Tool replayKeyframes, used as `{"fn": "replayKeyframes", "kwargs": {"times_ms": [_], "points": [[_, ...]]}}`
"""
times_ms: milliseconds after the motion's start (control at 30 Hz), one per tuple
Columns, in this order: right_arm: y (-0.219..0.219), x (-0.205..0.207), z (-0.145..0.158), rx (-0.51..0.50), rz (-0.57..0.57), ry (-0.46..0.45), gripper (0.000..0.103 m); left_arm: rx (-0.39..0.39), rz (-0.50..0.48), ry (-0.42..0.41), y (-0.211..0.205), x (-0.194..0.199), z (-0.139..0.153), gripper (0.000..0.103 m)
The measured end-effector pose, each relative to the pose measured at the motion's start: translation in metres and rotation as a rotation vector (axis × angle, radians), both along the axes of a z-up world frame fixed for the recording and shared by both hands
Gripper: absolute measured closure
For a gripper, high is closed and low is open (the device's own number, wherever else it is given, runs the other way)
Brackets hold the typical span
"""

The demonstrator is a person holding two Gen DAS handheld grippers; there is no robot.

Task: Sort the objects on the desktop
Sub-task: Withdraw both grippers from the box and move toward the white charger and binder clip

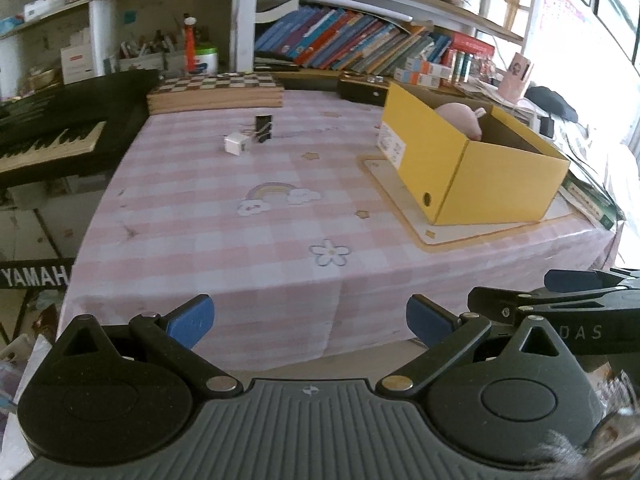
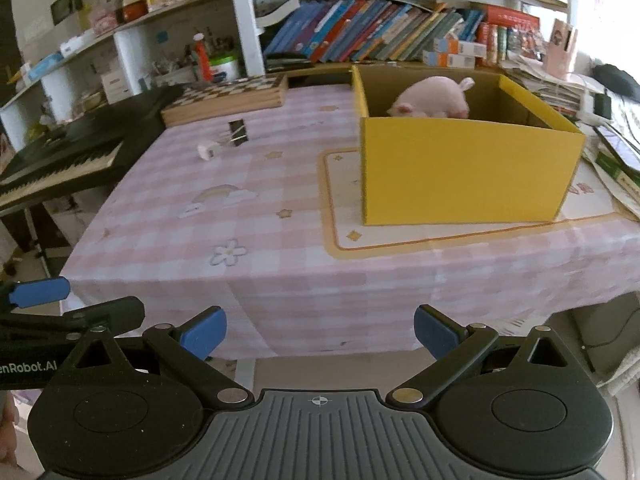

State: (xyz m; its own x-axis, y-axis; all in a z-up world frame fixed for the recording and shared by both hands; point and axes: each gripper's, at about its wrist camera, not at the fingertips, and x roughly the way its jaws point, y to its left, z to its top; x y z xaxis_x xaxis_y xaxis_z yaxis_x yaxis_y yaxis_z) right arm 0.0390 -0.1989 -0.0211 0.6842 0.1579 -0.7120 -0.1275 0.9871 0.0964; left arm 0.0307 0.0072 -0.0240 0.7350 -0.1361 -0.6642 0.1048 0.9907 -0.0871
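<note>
A yellow cardboard box (image 1: 492,176) (image 2: 464,168) stands on the right of the pink checked tablecloth (image 1: 248,216) (image 2: 200,232), with a pink plush toy (image 1: 460,118) (image 2: 432,98) inside. A white charger cube (image 1: 236,144) (image 2: 208,151) and a black binder clip (image 1: 264,128) (image 2: 238,133) lie at the far left of the table. My left gripper (image 1: 310,320) is open and empty, off the table's front edge. My right gripper (image 2: 320,332) is open and empty, off the front edge and in front of the box. Each gripper shows at the edge of the other's view.
A wooden chessboard box (image 1: 216,90) (image 2: 228,96) lies at the table's back. A black keyboard (image 1: 48,140) (image 2: 56,160) stands to the left. Shelves with books (image 1: 360,44) (image 2: 380,32) rise behind. A cream placemat (image 1: 460,232) (image 2: 400,236) lies under the yellow box.
</note>
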Motion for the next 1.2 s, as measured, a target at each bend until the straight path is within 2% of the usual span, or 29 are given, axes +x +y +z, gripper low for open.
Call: {"fn": "replayKeyframes", "kwargs": {"times_ms": [667, 767, 1000, 1200], "points": [[0.059, 0.017, 0.014, -0.001, 0.146, -0.066, 0.003, -0.006, 0.154, -0.068, 0.061, -0.005, 0.012, 0.000], [0.064, 0.021, 0.015, -0.001, 0.168, -0.076, 0.007, -0.010, 0.169, -0.072, 0.066, -0.003, 0.012, 0.000], [0.071, 0.043, 0.014, -0.004, 0.190, -0.082, 0.007, -0.022, 0.180, -0.077, 0.071, 0.015, 0.011, 0.000], [0.076, 0.077, 0.012, 0.000, 0.206, -0.070, 0.007, -0.019, 0.182, -0.073, 0.071, 0.045, 0.010, 0.000]]}}
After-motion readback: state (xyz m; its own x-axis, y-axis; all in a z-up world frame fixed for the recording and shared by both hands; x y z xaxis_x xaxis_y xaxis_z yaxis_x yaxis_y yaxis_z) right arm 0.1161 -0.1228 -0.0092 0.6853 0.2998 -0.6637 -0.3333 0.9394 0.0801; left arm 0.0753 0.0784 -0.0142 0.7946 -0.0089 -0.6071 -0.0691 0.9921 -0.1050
